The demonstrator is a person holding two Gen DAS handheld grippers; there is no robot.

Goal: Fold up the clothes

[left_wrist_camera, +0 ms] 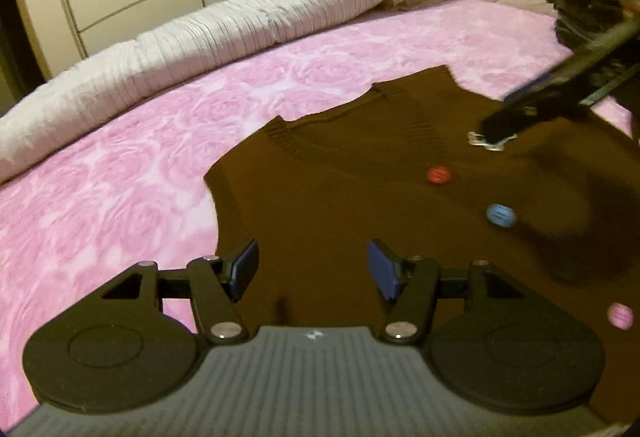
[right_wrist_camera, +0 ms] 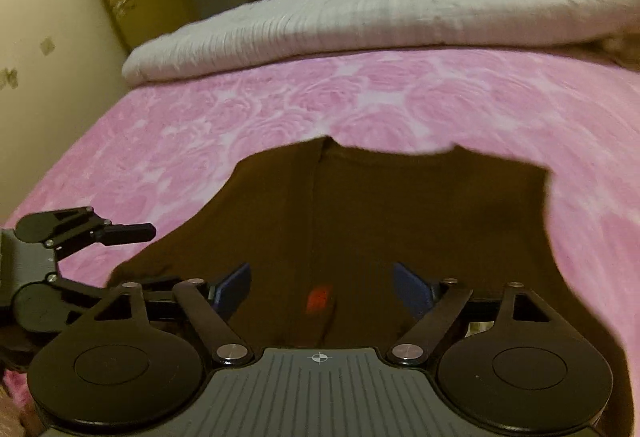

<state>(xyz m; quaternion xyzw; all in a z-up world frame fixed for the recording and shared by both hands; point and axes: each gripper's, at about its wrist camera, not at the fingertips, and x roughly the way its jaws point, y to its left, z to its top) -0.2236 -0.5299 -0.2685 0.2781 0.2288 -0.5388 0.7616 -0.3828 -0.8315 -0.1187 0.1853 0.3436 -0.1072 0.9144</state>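
Vest (left_wrist_camera: pixel 360 197) beside folded duvet (left_wrist_camera: pixel 240 25).

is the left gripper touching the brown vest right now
Cannot tell. In the left wrist view the left gripper has its jaws spread over the brown vest with nothing pinched between them, but no gap or contact shows plainly.

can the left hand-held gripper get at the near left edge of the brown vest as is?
Probably yes. The left hand-held gripper is open, holds nothing and hovers over the brown vest; that edge lies flat on the pink bedspread, nothing covering it.
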